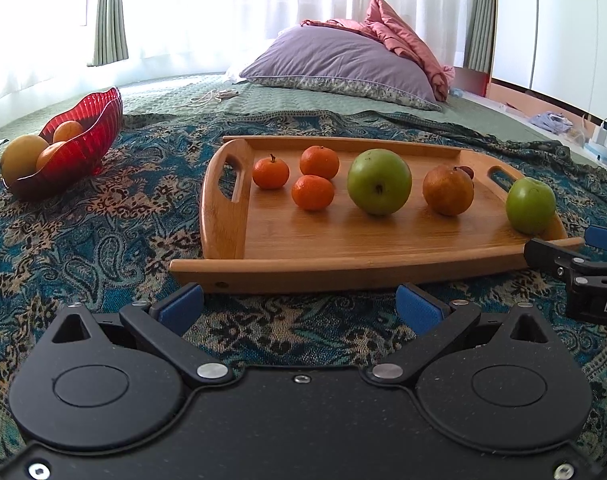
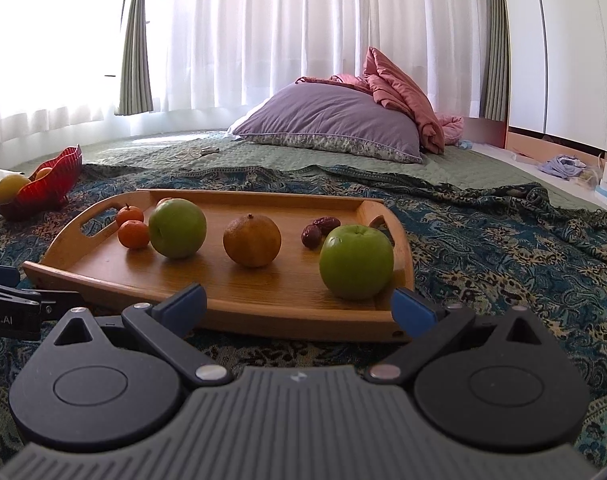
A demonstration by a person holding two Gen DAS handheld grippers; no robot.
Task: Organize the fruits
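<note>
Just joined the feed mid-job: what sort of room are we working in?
Most likely a bedroom: the wooden tray sits on a bed's patterned blanket, with a purple pillow and curtained window behind.

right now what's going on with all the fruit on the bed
Nothing is held yet. Both grippers, left and right, hover open before the wooden tray on the bed. The tray holds two green apples, three mandarins, a larger orange fruit and two dates. The red bowl at left already holds some fruit.
</note>
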